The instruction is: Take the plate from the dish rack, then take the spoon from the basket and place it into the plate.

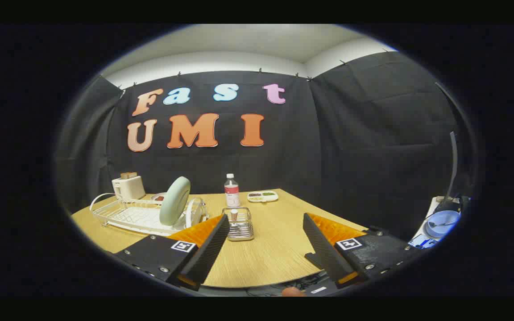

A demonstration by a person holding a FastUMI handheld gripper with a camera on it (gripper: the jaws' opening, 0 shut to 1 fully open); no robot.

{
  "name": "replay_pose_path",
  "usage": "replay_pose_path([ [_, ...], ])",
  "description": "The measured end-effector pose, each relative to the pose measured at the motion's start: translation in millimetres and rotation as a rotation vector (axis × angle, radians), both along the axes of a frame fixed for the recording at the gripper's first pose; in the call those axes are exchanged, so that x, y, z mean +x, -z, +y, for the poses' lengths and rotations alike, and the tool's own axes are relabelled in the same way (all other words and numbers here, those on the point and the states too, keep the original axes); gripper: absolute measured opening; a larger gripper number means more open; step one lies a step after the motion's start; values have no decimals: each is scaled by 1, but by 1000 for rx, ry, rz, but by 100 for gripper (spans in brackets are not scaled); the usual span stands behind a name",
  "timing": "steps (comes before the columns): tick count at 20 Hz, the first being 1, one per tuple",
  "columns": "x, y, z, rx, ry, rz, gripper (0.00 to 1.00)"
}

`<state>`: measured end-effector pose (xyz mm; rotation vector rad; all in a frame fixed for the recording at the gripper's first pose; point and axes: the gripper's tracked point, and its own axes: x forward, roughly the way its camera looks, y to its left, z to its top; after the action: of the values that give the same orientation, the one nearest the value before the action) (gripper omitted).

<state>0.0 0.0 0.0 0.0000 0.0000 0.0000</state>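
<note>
Pale wood-grain table [266,258] under black booth cloth, set with the task's things along its far and left stretches. At far left, a white wire dish rack [136,216], with a pale green plate [174,200] standing on edge in it, upright and leaning slightly, toward the rack's right end. Behind the rack, hard against the cloth, a cream toaster [127,186] with something brownish showing at its top. Just right of the rack and nearer the middle, a small metal wire basket [238,224]; a slim handle with a reddish tip, apparently the spoon [234,215], upright inside it, too small to make out further. Beyond the basket, a clear bottle [232,190] with a white cap and a reddish label, and to its right a shallow white divided dish [262,196] holding small dark portions. Off the table at far right, a blue bowl [442,221] on a separate pale surface, with other clutter too blurred to tell.

Held low over the table's near edge, gripper [266,243] level and aimed across the tabletop toward the far cloth. Jaws spread wide, gripping nothing, only bare wood between them. Left finger's tip just beside the basket and overlapping the rack's near right corner in this view; contact not discernible. Plate well ahead and left of the fingers [205,254].
</note>
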Motion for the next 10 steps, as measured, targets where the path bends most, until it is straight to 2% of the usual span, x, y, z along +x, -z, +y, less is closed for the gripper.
replay_pose_path([
  [3,2,-1,1,26,2,-9,99],
  [10,7,17,10,1,-6,40,99],
])
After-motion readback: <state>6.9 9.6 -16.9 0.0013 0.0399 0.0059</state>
